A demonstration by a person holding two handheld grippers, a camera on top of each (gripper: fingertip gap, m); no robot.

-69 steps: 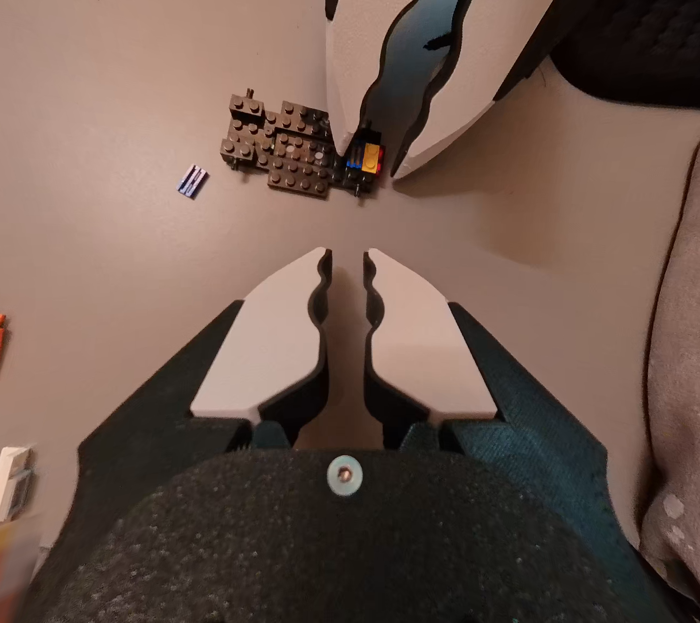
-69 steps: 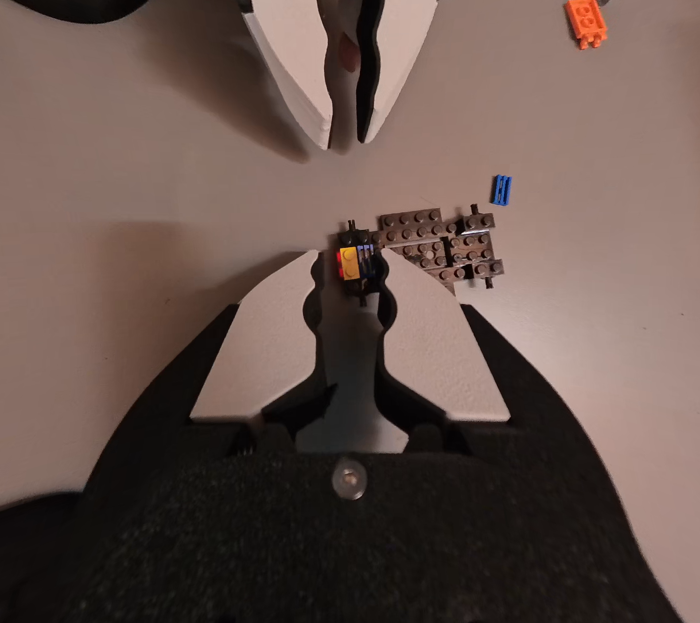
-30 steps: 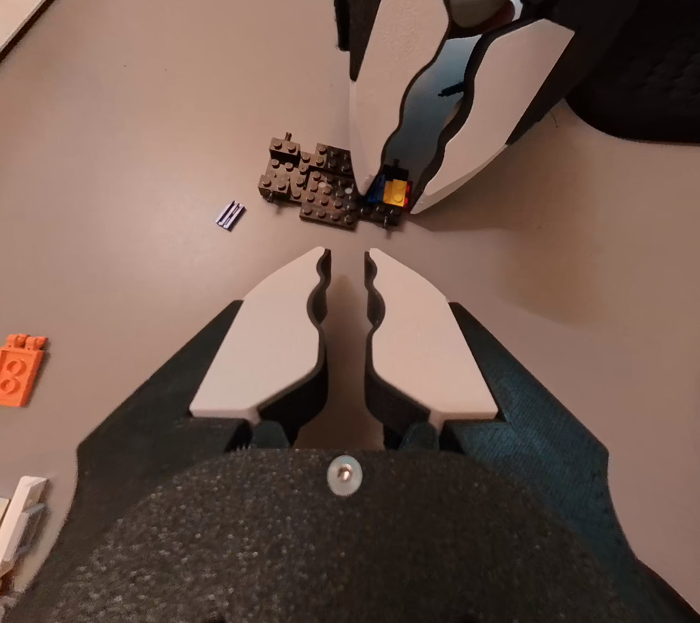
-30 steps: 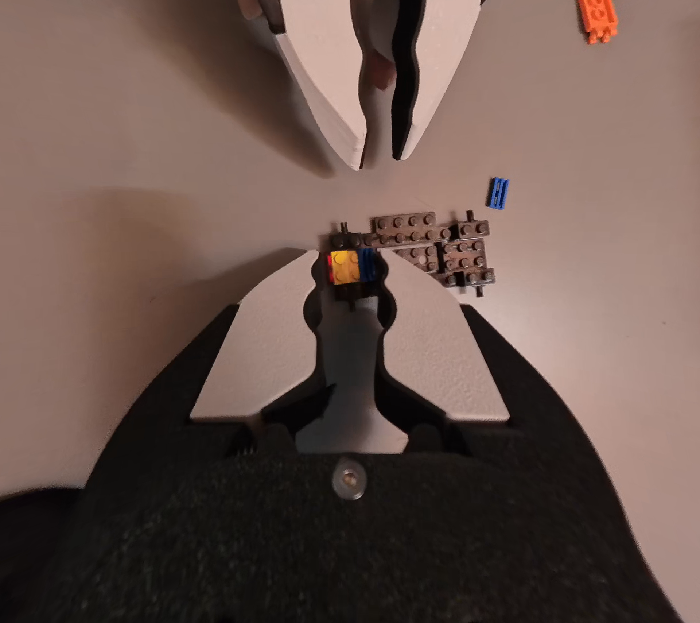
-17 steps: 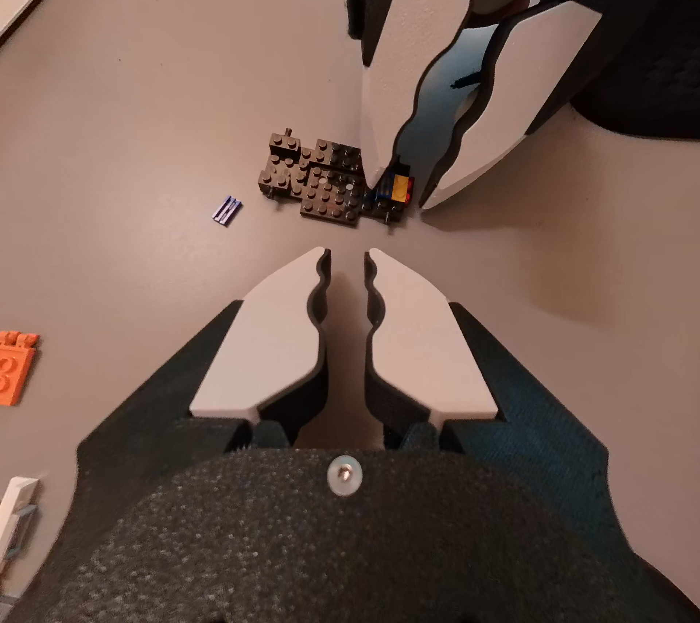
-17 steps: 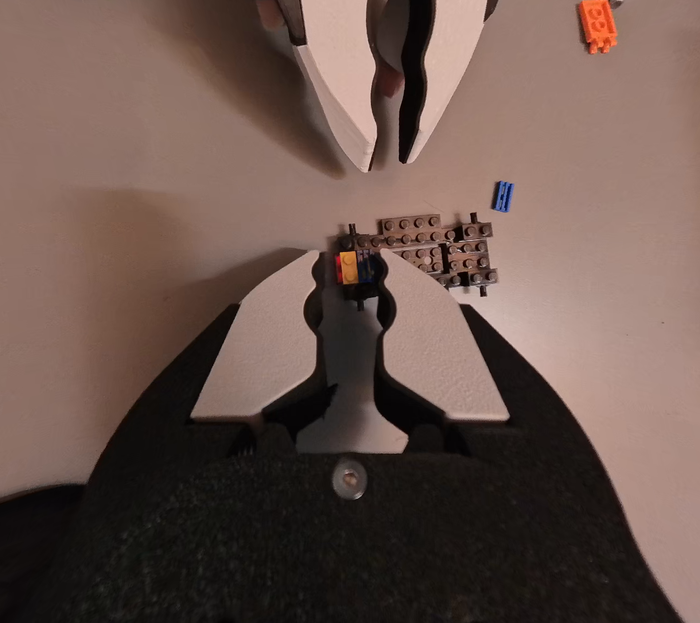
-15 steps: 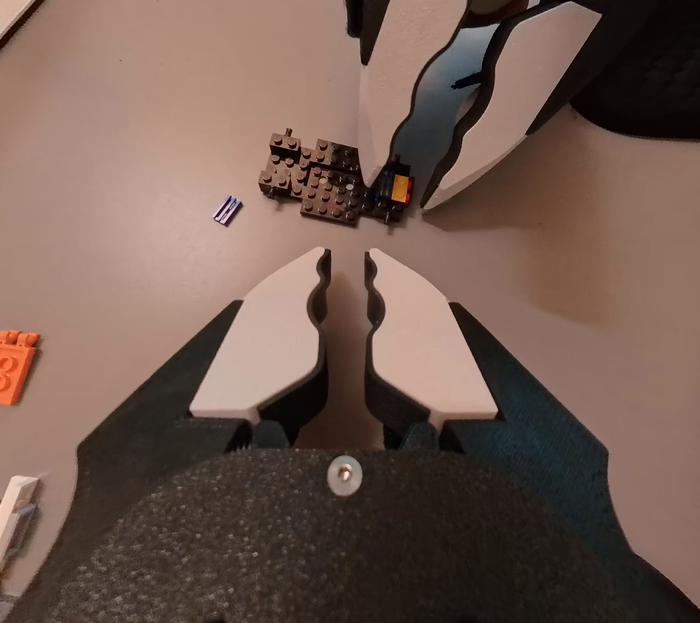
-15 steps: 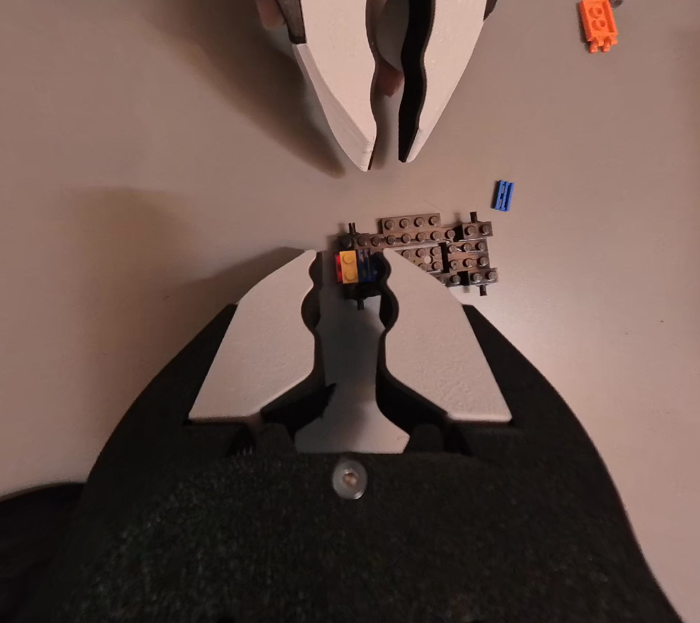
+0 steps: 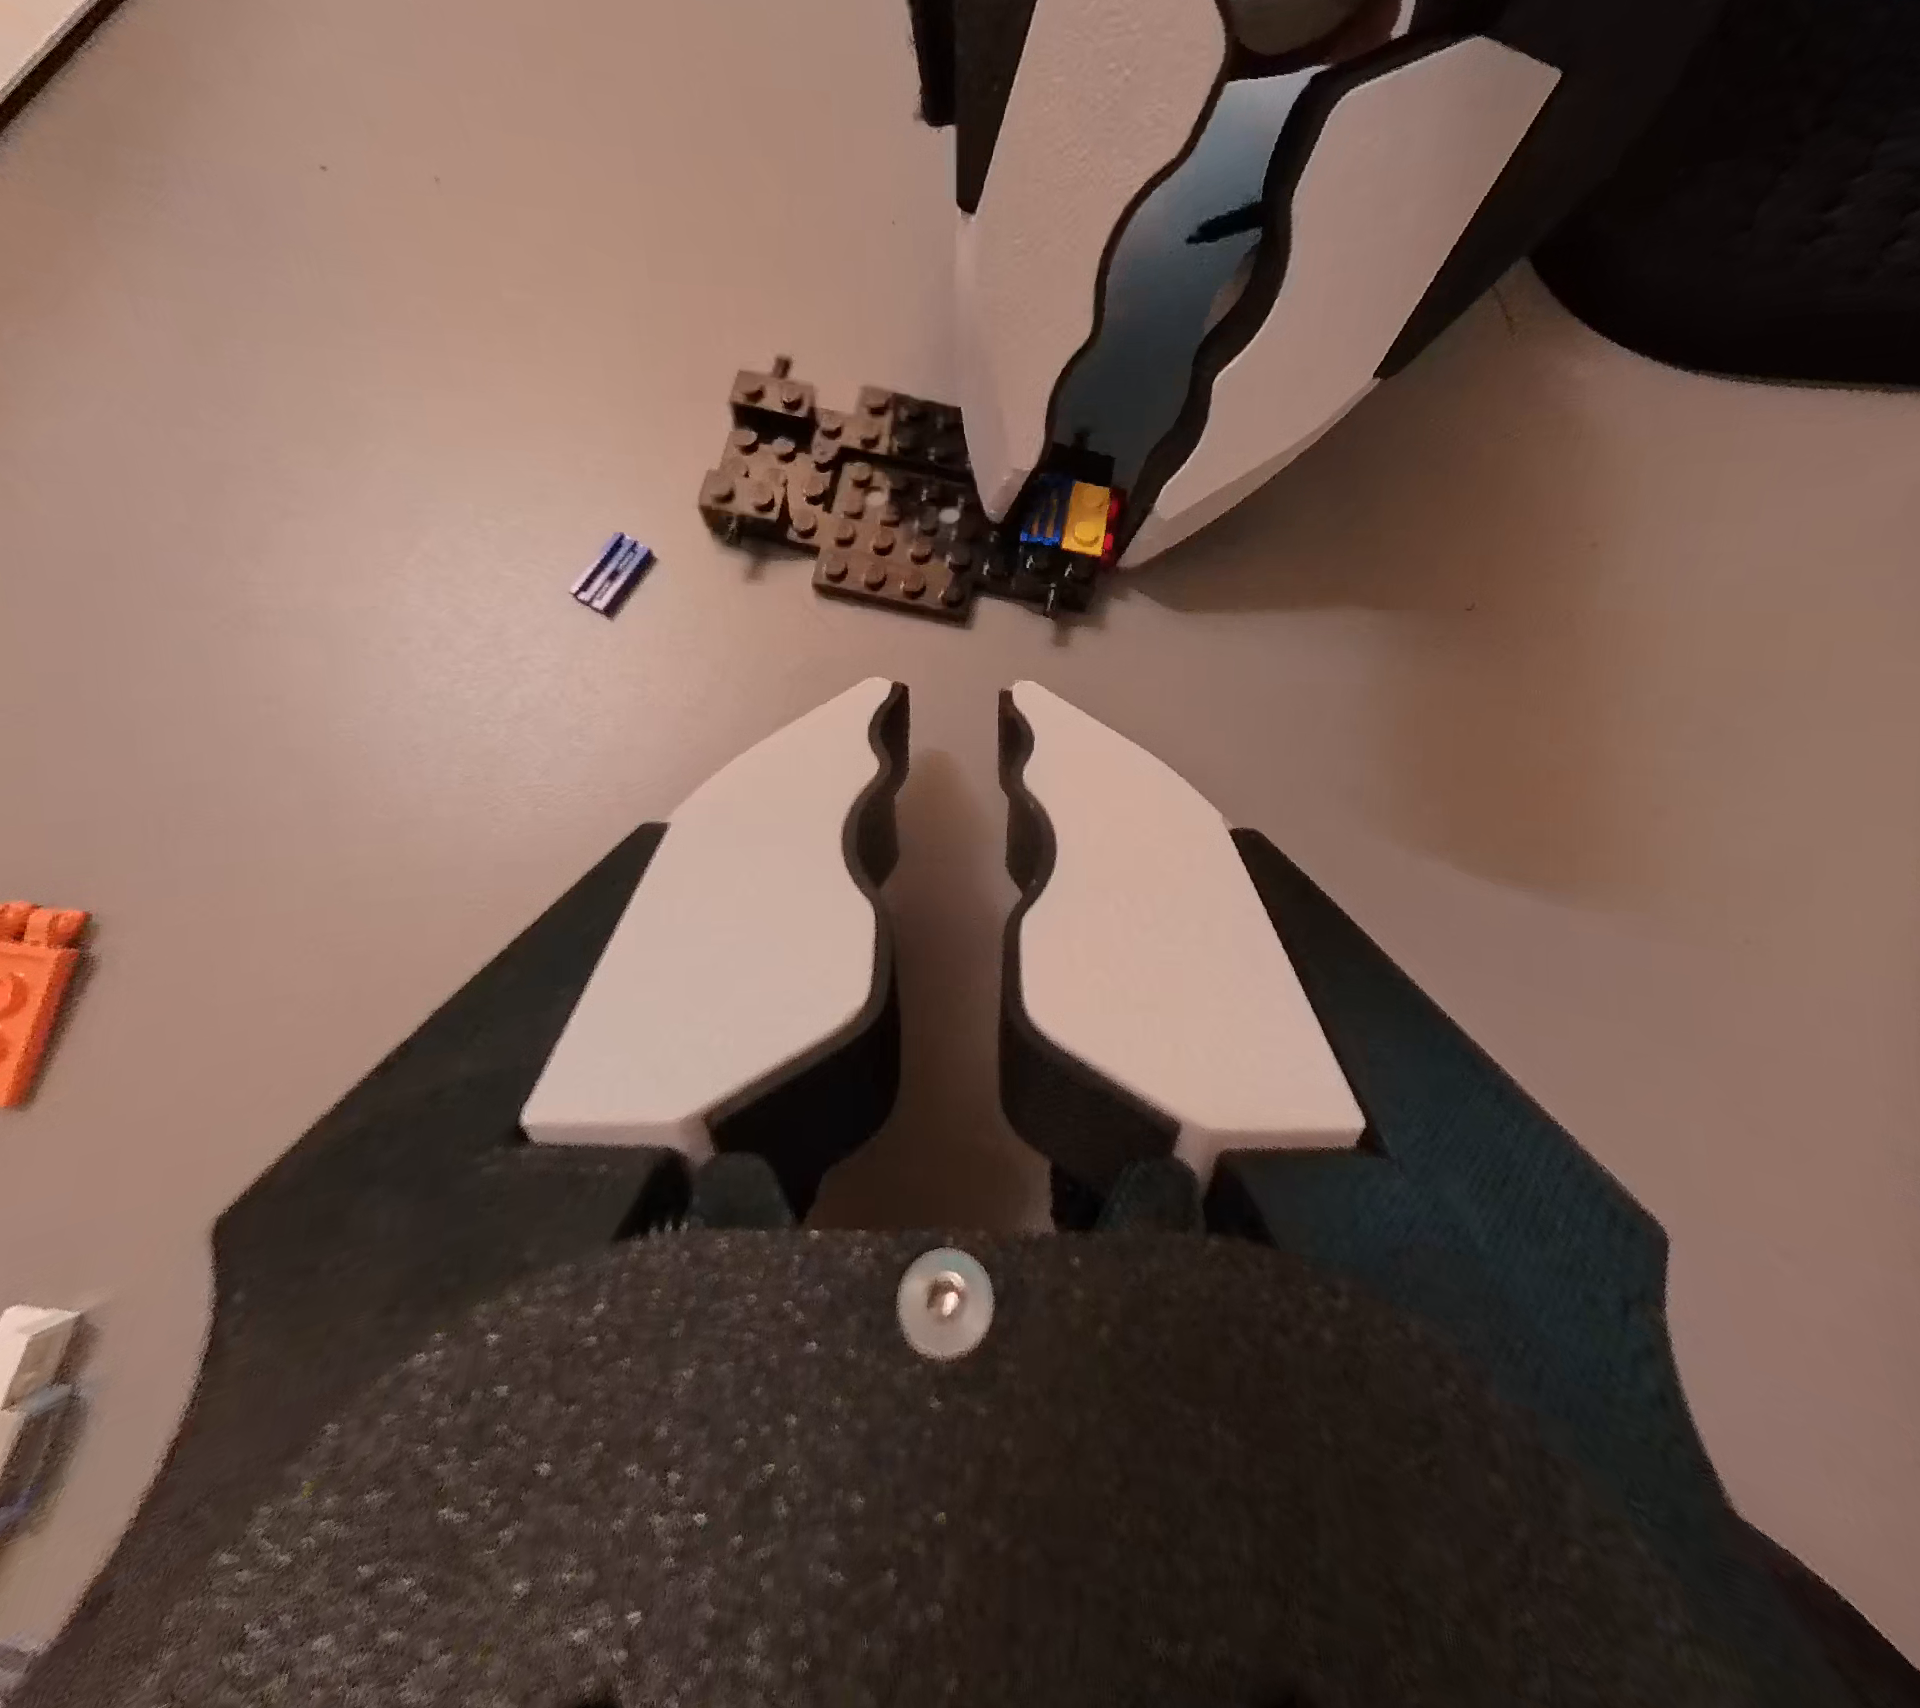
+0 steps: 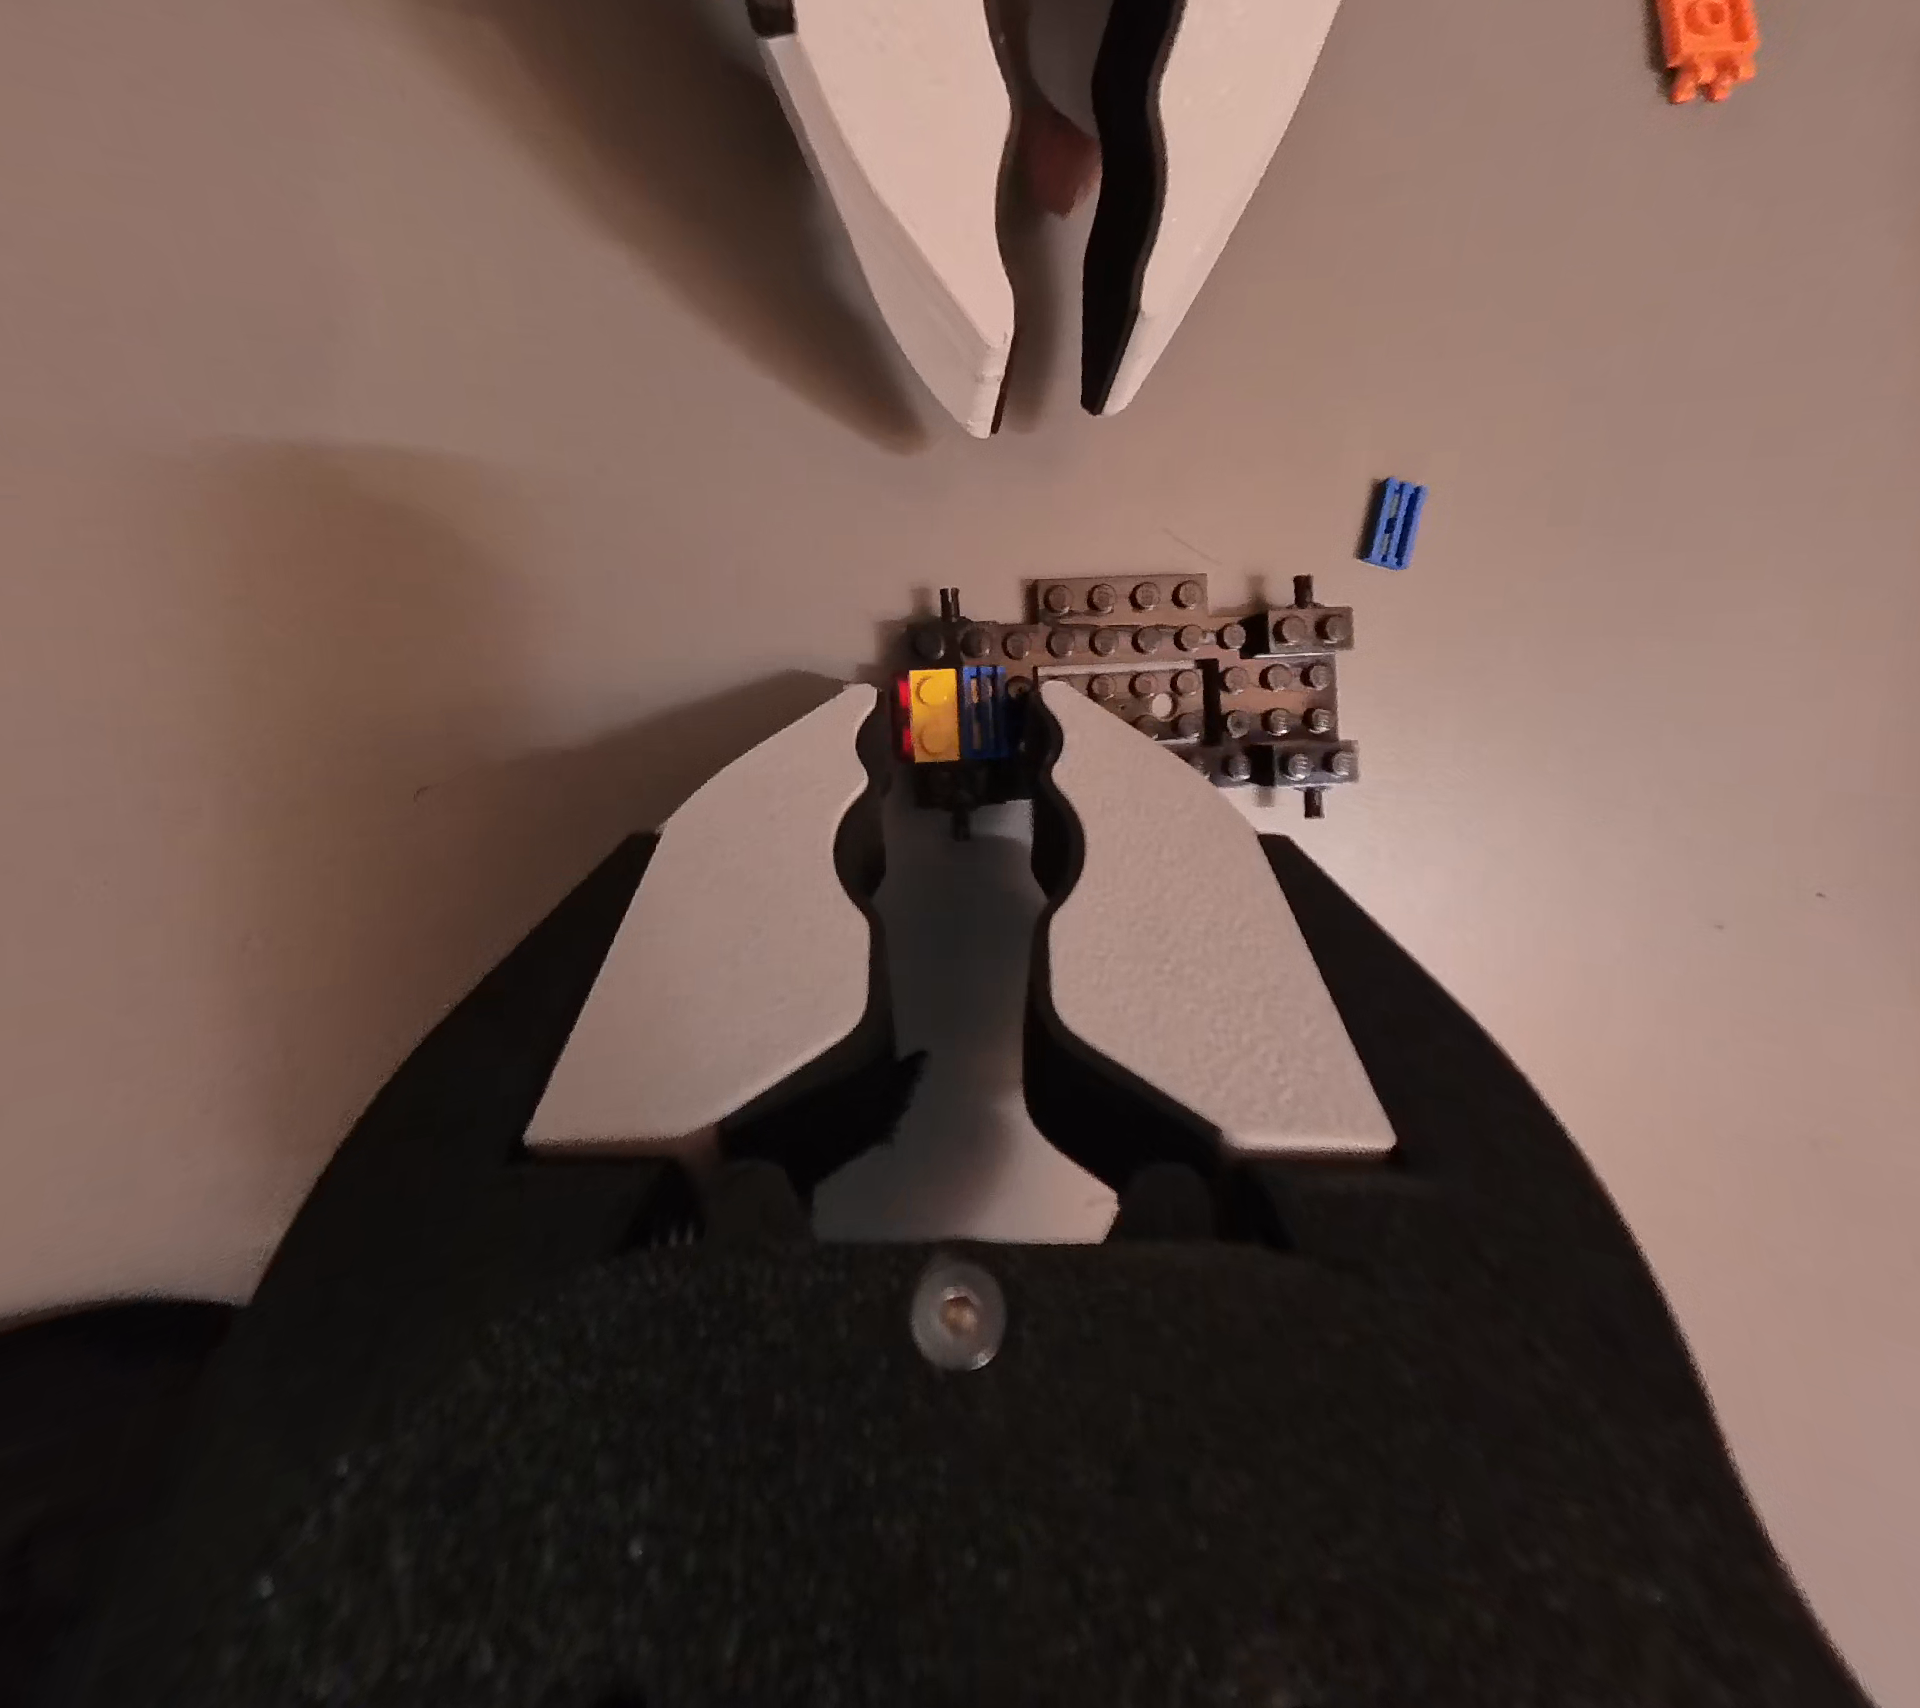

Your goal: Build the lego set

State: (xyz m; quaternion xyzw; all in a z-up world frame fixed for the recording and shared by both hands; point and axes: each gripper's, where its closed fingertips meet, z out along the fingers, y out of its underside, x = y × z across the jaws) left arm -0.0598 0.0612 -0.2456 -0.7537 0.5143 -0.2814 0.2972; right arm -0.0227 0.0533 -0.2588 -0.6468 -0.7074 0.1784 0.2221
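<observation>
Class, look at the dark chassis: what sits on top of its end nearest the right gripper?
A yellow brick, a blue grooved piece beside it, red showing at the outer edge. The studs beneath them are covered.

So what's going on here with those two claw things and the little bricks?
A person is building a Lego model with two handheld grippers. The right gripper straddles the yellow and blue bricks at one end of the dark chassis on the table. The left gripper hovers nearby, empty. A loose blue piece lies beside the chassis.

Your left gripper (image 9: 951,702) and right gripper (image 10: 951,702), pale wavy-edged fingers (image 9: 748,941), black textured bodies, one silver screw (image 9: 943,1315) each
</observation>
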